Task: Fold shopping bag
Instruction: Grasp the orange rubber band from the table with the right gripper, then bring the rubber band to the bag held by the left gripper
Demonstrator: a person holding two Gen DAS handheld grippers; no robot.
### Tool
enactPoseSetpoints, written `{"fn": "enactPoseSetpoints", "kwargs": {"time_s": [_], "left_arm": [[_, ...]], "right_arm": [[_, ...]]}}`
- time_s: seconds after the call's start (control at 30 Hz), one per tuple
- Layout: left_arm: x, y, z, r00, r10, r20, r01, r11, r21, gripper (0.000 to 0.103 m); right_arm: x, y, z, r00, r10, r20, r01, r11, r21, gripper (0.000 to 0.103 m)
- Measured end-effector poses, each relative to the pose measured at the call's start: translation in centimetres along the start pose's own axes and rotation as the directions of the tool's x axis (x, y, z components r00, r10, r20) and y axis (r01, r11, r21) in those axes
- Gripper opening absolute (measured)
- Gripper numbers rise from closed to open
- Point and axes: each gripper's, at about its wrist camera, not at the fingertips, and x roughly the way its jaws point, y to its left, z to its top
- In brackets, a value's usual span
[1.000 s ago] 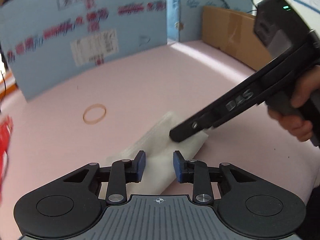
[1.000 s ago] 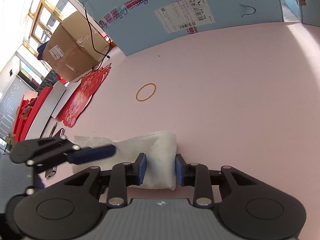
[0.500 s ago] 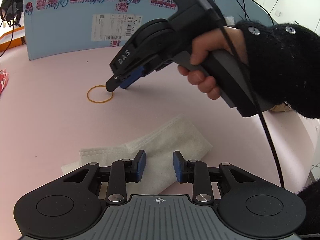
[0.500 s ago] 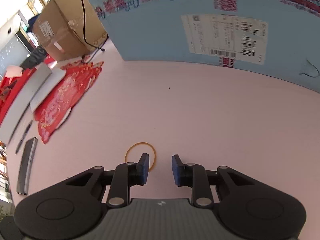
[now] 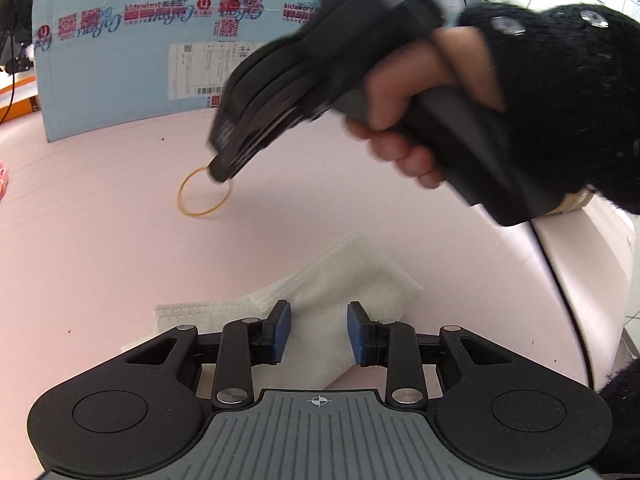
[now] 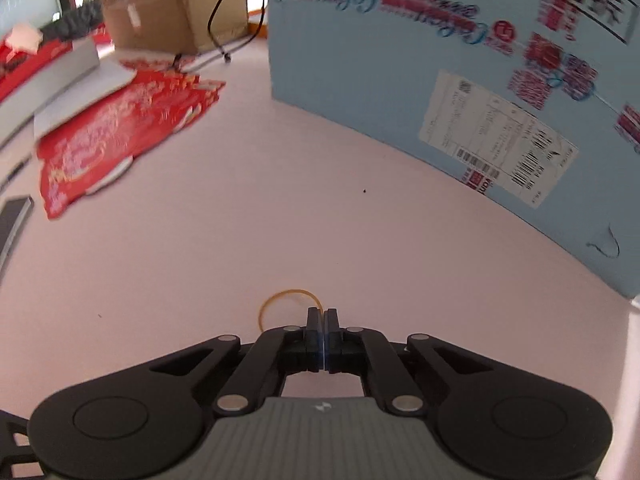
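Left gripper [image 5: 319, 330]: jaws narrowly parted, pads clear of the folded white shopping bag [image 5: 352, 276] lying flat between and just beyond them on the pink table [image 5: 100, 264].
Right gripper [image 6: 322, 318]: jaws just closed, pads together at the near rim of 1 rubber band [image 6: 286, 295]; pinch on it unclear.

I see the folded bag [image 5: 340, 280] lying on the bench [image 5: 100, 260] under my left claw [image 5: 319, 330]; the rubber band [image 5: 205, 191] sits beyond it, right claw [image 5: 220, 172] at its far rim, the box [image 5: 120, 80] standing behind.
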Motion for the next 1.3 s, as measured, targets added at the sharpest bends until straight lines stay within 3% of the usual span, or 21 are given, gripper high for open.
{"fn": "enactPoseSetpoints", "kwargs": {"time_s": [0.1, 0.27, 0.47, 0.6, 0.73, 0.83, 1.03, 1.13, 1.3], "left_arm": [[0.1, -0.4, 0.3, 0.998, -0.037, -0.049, 0.034, 0.997, -0.065, 0.030], [0.2, -0.7, 0.8, 0.998, -0.026, -0.059, 0.022, 0.998, -0.063, 0.030], [-0.2, -0.6, 0.8, 0.999, -0.004, -0.054, 0.000, 0.998, -0.061, 0.031], [-0.5, -0.7, 0.9, 0.998, 0.024, -0.061, -0.028, 0.998, -0.055, 0.032], [-0.4, -0.5, 0.9, 0.998, 0.032, -0.059, -0.037, 0.996, -0.087, 0.032], [-0.4, -0.4, 0.8, 0.998, 0.037, -0.049, -0.042, 0.993, -0.112, 0.031], [-0.8, 2.7, -0.4, 0.998, -0.063, 0.022, 0.066, 0.957, -0.282, 0.029], [-0.7, 3.8, -0.9, 0.996, -0.083, 0.039, 0.091, 0.938, -0.335, 0.018], [-0.5, 4.5, -1.2, 0.993, -0.102, 0.052, 0.114, 0.932, -0.344, 0.016]], "right_arm": [[-2.9, -2.8, -1.4, 0.998, 0.041, 0.043, -0.046, 0.989, 0.139, 0.000], [-6.9, -7.0, -5.8, 0.991, 0.111, 0.069, -0.128, 0.936, 0.328, 0.000], [-8.8, -9.3, -11.6, 0.978, 0.197, 0.070, -0.207, 0.869, 0.450, 0.000], [-8.7, -10.1, -14.2, 0.953, 0.293, 0.073, -0.287, 0.802, 0.523, 0.000], [-8.0, -10.1, -15.4, 0.962, 0.274, 0.016, -0.247, 0.841, 0.481, 0.000], [-7.9, -10.2, -16.0, 0.959, 0.285, 0.003, -0.252, 0.845, 0.472, 0.000], [-8.3, -9.1, -16.2, 0.973, 0.229, -0.030, -0.195, 0.884, 0.425, 0.000], [-8.3, -8.7, -16.1, 0.976, 0.215, -0.030, -0.179, 0.877, 0.446, 0.000], [-7.4, -7.6, -15.7, 0.968, 0.252, 0.007, -0.219, 0.826, 0.520, 0.000]]}}
